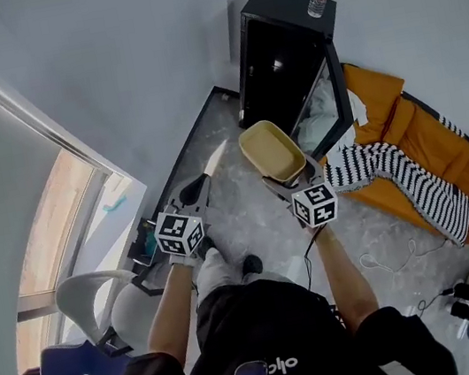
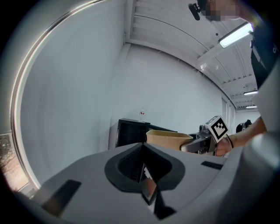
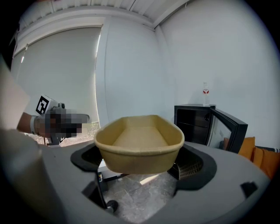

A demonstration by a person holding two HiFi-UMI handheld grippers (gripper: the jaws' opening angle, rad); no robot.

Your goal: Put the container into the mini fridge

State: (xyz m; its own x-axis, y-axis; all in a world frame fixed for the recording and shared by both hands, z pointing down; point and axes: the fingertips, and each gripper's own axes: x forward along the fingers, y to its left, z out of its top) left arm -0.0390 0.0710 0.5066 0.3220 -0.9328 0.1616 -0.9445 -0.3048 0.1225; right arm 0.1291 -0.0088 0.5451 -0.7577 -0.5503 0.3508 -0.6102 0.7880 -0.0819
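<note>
While our right gripper [image 3: 140, 168] clamps the tan oval container [image 3: 139, 148] by its near end, we hold it in the air in front of the black mini fridge [image 1: 276, 58], door open. The container is empty. A water bottle [image 1: 318, 0] stands on the fridge top. Our left gripper [image 2: 143, 158] has its jaws together with nothing between them.

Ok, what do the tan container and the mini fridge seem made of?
Container: matte tan with a thin wall and rolled rim, so probably moulded paper pulp or card. Mini fridge: smooth black cabinet with slight sheen, likely painted metal or plastic; its door panel looks like glass.
</note>
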